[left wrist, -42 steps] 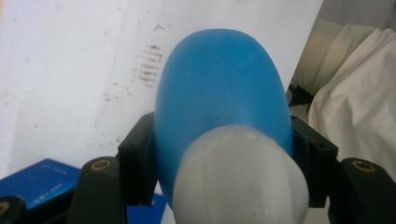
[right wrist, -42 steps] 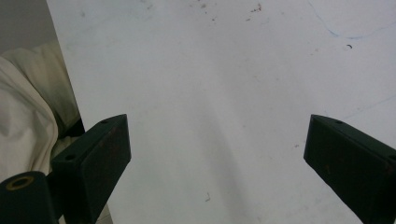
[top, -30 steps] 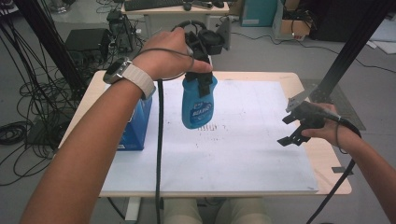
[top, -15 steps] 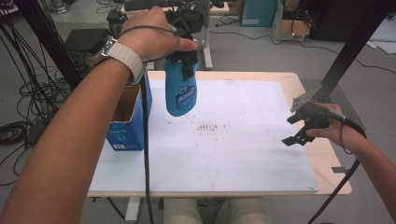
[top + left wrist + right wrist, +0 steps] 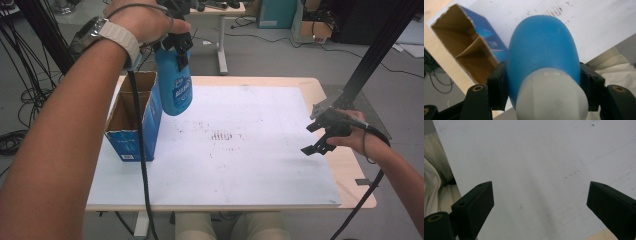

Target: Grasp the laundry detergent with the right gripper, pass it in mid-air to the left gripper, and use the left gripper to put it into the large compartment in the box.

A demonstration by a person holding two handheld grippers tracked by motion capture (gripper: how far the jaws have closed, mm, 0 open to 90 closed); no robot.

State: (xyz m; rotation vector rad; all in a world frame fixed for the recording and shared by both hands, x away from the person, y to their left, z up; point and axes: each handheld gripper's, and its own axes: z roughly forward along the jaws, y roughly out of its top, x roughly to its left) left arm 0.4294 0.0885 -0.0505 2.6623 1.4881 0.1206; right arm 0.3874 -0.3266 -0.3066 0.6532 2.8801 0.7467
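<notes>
White-strap watch (image 5: 111, 36) on left wrist; black hand-held gripper (image 5: 327, 136) w/ trailing cable, beige trousers.

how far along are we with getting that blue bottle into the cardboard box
Done: the left gripper is shut on the blue bottle near its white cap and holds it in the air, off the white board. In hand: the bottle hangs beside the open cardboard box, not yet over its divided compartments. Left: bringing it above a compartment, lowering it and letting go. The right gripper waits open at the board's right edge.
</notes>
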